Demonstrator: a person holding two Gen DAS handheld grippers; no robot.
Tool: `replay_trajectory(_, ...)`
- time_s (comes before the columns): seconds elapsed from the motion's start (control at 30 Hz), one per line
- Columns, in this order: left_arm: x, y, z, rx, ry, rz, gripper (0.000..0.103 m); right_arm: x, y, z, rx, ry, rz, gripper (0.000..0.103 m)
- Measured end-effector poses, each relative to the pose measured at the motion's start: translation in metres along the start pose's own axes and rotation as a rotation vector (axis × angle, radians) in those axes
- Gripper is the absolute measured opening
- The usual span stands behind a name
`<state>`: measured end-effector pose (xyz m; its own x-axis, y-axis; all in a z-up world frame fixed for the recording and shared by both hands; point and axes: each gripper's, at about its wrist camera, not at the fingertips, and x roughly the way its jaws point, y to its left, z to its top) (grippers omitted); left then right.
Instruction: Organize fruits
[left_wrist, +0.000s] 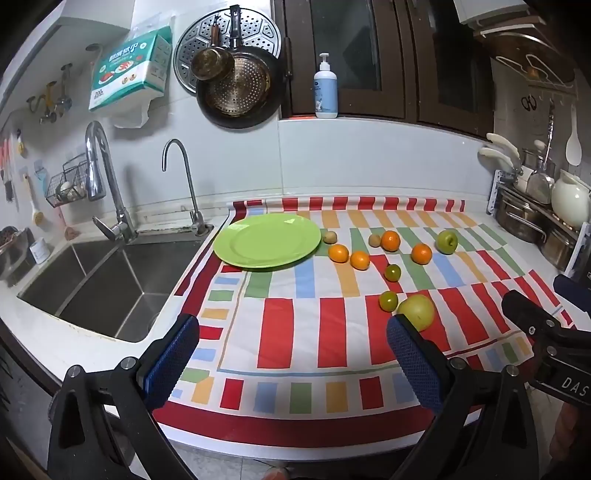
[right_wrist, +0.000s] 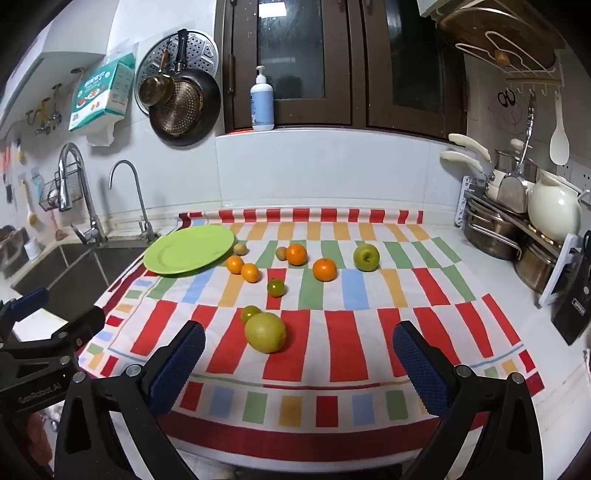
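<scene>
The right hand-held gripper (right_wrist: 298, 354) hangs over the front edge of the bench (right_wrist: 509, 291) with its jaws spread wide and nothing between them; the left hand-held gripper (left_wrist: 291, 352) is likewise wide and empty, set beside it toward the sink (left_wrist: 107, 280).

Nearest of the fruit is the large yellow-green apple (right_wrist: 265, 331), lying on the striped cloth (right_wrist: 347, 343) just ahead of the right hand-held gripper and a little toward its left finger. In the left wrist view the same apple sits beyond the left hand-held gripper's right finger, off its centre line. So the right hand looks the nearer and better lined up for it: a short reach forward with a slight shift left should bring it between the jaws. The apple is round, so no axis matters for the grasp.

Touching or just behind that apple is a small green tomato (right_wrist: 250, 313); a closing jaw could nudge it. A second green tomato (right_wrist: 276, 287) lies farther back.

Beyond these come four oranges (right_wrist: 324, 269), two small brown fruits (right_wrist: 240, 248) that may be kiwis, and a green apple (right_wrist: 366, 257) on the right.

Farthest, at the back left corner of the cloth next to the sink, the green plate (right_wrist: 184, 251) is bare, the likely place for the fruit. It lies on the left hand's side, well apart from the near apple.
</scene>
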<state>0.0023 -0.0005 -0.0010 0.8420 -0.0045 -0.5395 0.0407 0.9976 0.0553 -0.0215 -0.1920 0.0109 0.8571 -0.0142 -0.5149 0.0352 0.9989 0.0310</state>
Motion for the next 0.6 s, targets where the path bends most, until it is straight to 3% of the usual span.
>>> replay_trajectory(0.6,-0.009,0.005,0.001,-0.011,-0.005,-0.026,0.103,-0.002,0.005,0.001,-0.005,0.017,0.004,0.102)
